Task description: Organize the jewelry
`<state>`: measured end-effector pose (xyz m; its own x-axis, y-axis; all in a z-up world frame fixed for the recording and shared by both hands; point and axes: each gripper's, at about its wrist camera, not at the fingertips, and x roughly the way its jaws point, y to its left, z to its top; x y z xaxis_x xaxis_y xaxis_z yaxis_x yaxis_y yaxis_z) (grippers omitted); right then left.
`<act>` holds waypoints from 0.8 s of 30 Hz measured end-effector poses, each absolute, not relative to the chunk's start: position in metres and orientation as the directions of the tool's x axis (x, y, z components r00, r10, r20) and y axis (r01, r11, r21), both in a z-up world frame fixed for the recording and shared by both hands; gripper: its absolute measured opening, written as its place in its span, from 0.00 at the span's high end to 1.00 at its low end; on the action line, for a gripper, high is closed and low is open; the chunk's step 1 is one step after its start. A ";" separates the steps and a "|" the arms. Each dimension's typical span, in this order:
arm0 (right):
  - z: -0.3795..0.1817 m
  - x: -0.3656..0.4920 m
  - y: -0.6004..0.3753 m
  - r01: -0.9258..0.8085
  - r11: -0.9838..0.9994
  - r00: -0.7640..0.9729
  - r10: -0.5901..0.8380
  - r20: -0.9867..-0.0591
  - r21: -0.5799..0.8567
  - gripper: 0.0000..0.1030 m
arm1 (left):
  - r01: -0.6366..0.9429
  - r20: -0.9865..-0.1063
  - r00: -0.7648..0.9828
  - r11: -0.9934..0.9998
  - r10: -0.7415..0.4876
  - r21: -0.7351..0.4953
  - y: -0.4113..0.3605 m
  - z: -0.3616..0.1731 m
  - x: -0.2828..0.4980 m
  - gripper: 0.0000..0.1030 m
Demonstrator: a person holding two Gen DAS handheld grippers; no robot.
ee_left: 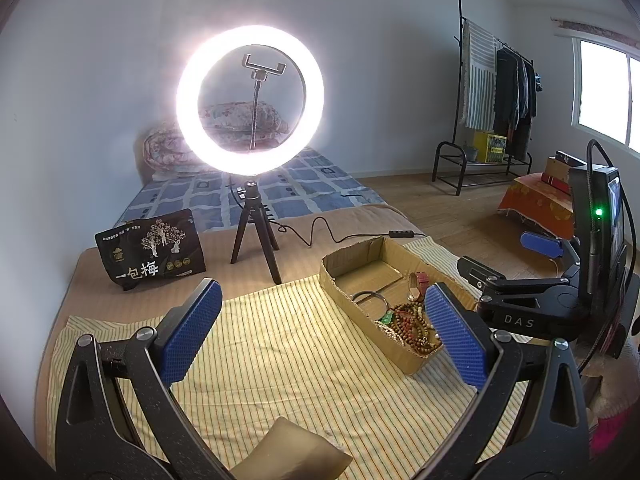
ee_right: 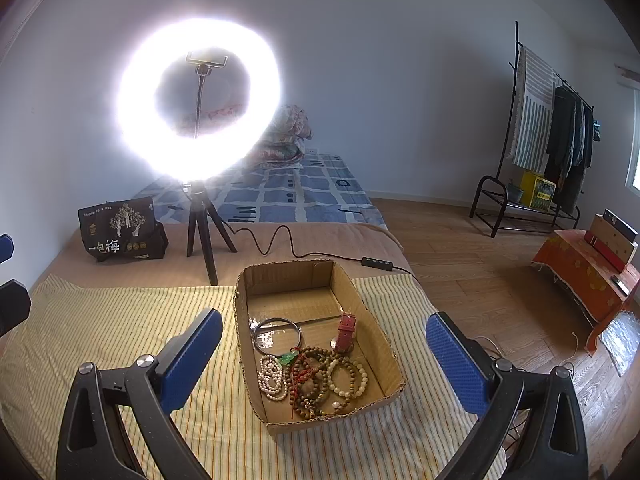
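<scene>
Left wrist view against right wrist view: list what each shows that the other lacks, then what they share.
Only the left wrist view shows the window, a tan object at its bottom edge, and the whole right gripper, open. Only the right wrist view shows the pearl bracelet and silver bangle unobstructed. Both share the cardboard box, wooden beads, red watch strap, ring light, black bag and striped cloth.
</scene>
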<state>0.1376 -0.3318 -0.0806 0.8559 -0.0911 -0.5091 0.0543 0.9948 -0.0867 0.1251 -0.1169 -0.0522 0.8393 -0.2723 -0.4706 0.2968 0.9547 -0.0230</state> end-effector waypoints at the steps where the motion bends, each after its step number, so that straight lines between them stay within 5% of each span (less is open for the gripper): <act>1: -0.081 0.137 -0.332 0.055 0.995 0.856 -0.092 -0.509 -0.087 0.00 | 0.297 -0.470 0.840 0.955 -0.272 -0.022 -0.117 -0.052 0.125 0.00; 24: -0.081 0.137 -0.333 0.057 0.994 0.855 -0.094 -0.510 -0.088 0.00 | 0.294 -0.468 0.842 0.956 -0.267 -0.016 -0.116 -0.049 0.124 0.00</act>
